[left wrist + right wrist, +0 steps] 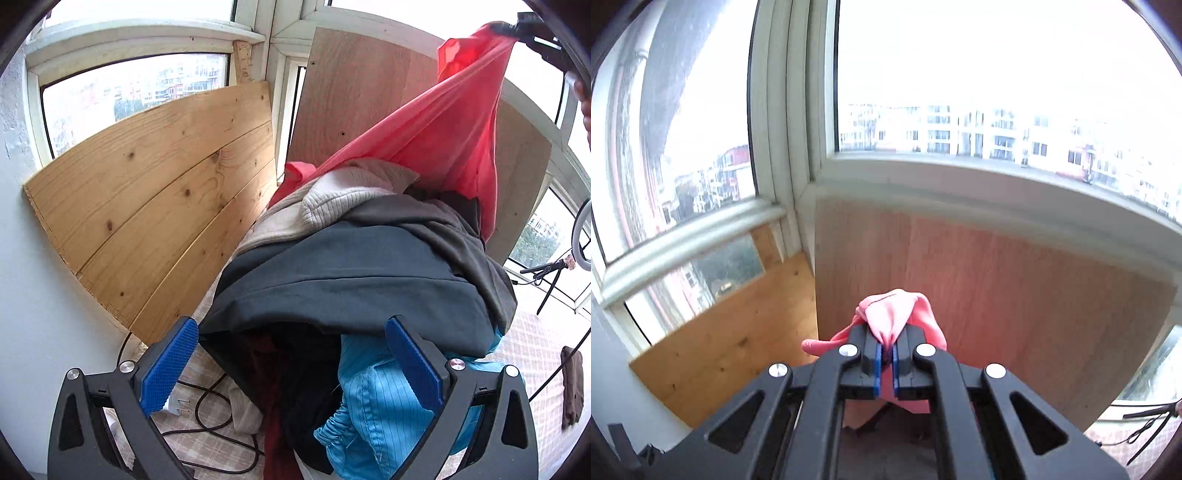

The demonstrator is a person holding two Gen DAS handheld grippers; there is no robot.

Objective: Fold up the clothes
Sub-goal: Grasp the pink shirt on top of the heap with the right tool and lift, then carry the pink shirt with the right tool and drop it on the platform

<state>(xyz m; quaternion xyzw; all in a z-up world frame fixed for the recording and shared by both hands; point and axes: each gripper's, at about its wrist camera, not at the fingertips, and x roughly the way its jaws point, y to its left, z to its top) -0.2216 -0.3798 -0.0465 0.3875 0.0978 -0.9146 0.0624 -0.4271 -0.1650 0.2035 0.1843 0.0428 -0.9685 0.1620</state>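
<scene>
My right fingers (885,354) pinch a bunched edge of the light, limp coral garment (436,140), stretched up from the clothes pile (351,266) beneath my spread, empty left fingers (291,365), which I judge should take an opposite hem.

The left claw (291,365) stood open above a heap of clothes (354,280), its blue pads (168,373) wide apart and touching nothing. A red garment (436,136) rose stretched from the heap to the upper right corner, where the right claw (517,27) pinched its top. Two wooden boards (159,192) leaned against the window (125,88) behind.
</scene>
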